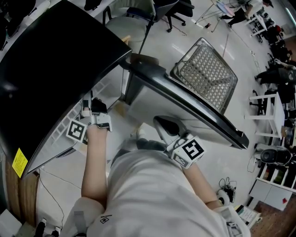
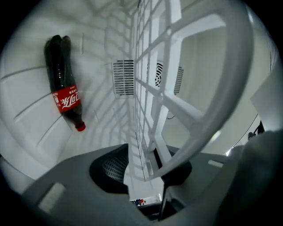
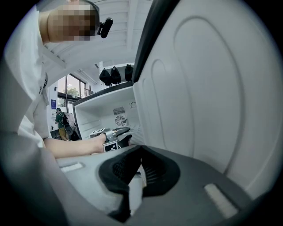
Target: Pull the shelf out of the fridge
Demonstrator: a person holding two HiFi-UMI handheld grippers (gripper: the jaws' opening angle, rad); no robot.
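Shelf [image 2: 152,88], a white lattice, sits inside the fridge [image 2: 40,132], its front edge between the spread fingers [image 2: 110,167] of the left gripper [image 2: 144,170], not yet clamped. Right gripper [image 3: 139,163] hangs closed and empty; the whole pull remains.

Glossy pale floor [image 1: 185,46], glare at upper centre of head view. Black office chairs [image 1: 178,11] along top edge. White racks [image 1: 273,115] at right edge. Cable tangle [image 1: 227,183] lower right. Bright window [image 3: 70,90] mid-left, right gripper view.
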